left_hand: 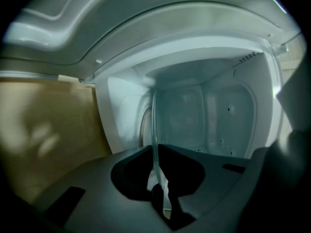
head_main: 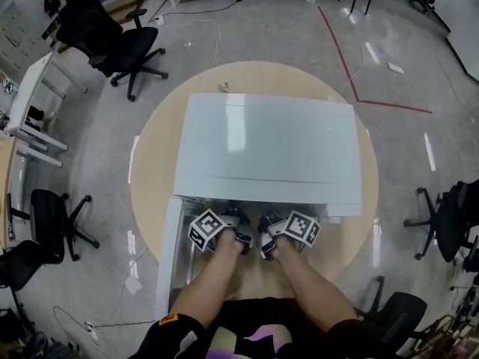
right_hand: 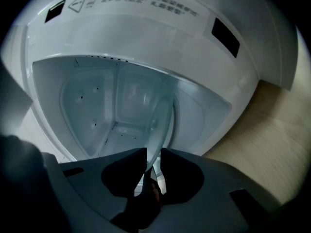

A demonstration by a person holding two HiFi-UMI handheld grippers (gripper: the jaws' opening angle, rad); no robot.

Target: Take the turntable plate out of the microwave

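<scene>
A white microwave (head_main: 266,148) stands on a round wooden table (head_main: 153,163), its door (head_main: 171,253) swung open at the front left. Both grippers reach into its mouth side by side. The clear glass turntable plate (left_hand: 154,130) shows edge-on in the left gripper view and runs down between the jaws of my left gripper (left_hand: 158,171), which is shut on its rim. In the right gripper view the turntable plate (right_hand: 163,125) again runs between the jaws, and my right gripper (right_hand: 153,161) is shut on its rim. In the head view the microwave's top hides the plate and both sets of fingertips.
The microwave's cavity walls (right_hand: 97,106) close in around the plate. Black office chairs (head_main: 112,40) stand on the floor at the back left, with another chair (head_main: 52,223) at the left. A white desk (head_main: 30,103) stands at the far left, and cables lie on the floor.
</scene>
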